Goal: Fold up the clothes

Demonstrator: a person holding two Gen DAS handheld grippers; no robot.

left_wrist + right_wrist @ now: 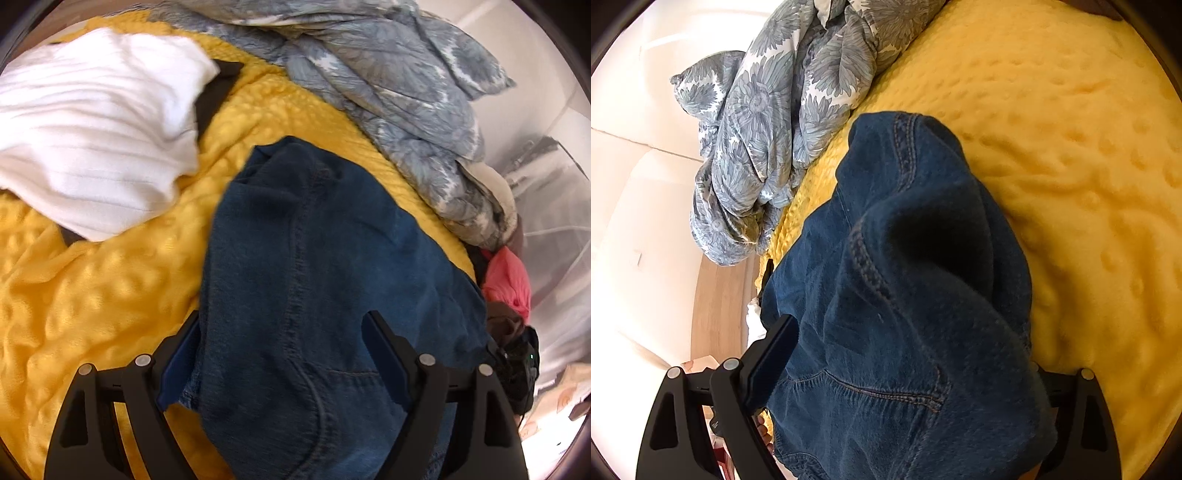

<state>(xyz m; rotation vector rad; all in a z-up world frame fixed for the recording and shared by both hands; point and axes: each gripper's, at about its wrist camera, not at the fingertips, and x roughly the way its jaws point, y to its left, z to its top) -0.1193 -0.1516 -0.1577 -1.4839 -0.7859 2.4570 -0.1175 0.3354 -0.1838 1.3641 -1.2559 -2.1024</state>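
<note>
Dark blue jeans (332,277) lie bunched on a yellow dimpled blanket (92,295). My left gripper (283,315) stands wide open over them. The denim fills the gap between its fingers and runs under the right finger (388,354). In the right wrist view the same jeans (905,295) rise in a thick hump with a dark fold. My right gripper (886,321) is also spread wide. Its left finger (772,350) sits at the denim's edge, and its right finger is hidden under the fabric.
A white ribbed garment (96,129) lies at the upper left over something black (218,92). A crumpled grey-blue floral duvet (388,92) (768,129) hangs over the bed's edge. A pink garment (506,277) and a black device (521,369) sit at the right. Wooden floor (716,306) shows beside the bed.
</note>
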